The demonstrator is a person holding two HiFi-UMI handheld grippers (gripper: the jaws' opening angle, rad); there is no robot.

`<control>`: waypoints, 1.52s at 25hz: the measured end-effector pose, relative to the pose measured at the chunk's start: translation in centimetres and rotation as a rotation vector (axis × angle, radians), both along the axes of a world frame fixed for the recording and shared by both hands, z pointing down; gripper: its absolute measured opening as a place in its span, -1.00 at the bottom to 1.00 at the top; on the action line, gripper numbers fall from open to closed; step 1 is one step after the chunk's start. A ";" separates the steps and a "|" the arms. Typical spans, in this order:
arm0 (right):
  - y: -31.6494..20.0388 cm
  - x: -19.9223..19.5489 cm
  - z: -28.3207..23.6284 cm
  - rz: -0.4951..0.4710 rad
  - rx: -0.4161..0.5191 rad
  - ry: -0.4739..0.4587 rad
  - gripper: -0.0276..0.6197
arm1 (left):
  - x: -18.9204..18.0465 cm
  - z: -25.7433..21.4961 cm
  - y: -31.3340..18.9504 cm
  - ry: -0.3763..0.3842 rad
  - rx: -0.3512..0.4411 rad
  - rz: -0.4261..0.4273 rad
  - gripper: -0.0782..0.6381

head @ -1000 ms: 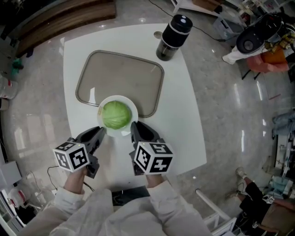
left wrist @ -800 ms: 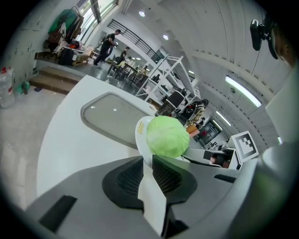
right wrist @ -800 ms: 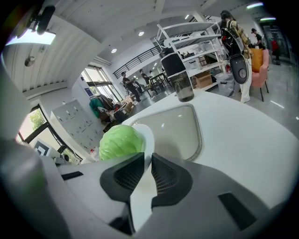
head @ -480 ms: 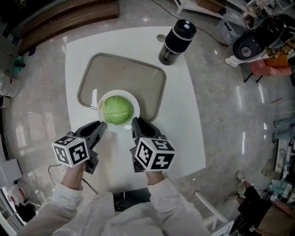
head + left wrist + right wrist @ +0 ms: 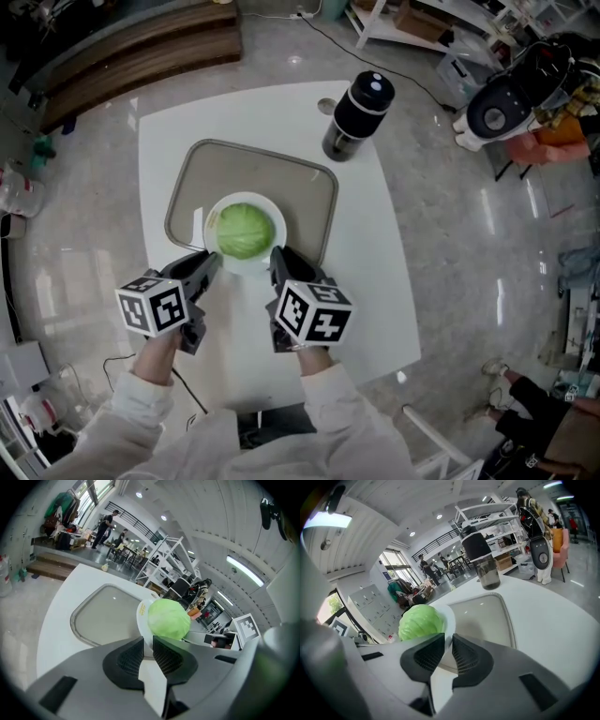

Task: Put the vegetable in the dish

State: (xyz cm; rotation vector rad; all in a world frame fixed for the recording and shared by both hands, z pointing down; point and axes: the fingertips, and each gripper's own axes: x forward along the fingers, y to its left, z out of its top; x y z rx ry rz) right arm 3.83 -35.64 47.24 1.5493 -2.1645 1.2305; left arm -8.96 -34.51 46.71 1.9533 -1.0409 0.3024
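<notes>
A round green cabbage (image 5: 244, 231) lies in a white dish (image 5: 267, 255), which is over the front part of a grey tray (image 5: 246, 172). My left gripper (image 5: 209, 265) is shut on the dish's near-left rim, and my right gripper (image 5: 278, 262) is shut on its near-right rim. In the left gripper view the rim (image 5: 141, 614) runs between the dark pads (image 5: 127, 656) of the gripper (image 5: 148, 649), with the cabbage (image 5: 168, 618) just beyond. The right gripper view shows the same hold: the gripper (image 5: 447, 651) on the rim (image 5: 450, 619), the cabbage (image 5: 419, 623) to the left.
A black insulated bottle (image 5: 360, 116) stands at the far right of the white table (image 5: 356, 272), beyond the tray's corner. The table's front edge is close behind my grippers. Shelving, chairs and cables stand on the floor around it.
Both grippers have carried the dish with the cabbage forward, from the tray's front edge to farther over the tray. Their hold on the rim is unchanged.
</notes>
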 end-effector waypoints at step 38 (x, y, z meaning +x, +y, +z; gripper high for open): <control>-5.3 -1.0 6.7 -0.051 -0.098 0.156 -0.72 | -1.0 6.6 -5.6 -0.146 -0.088 -0.049 -0.64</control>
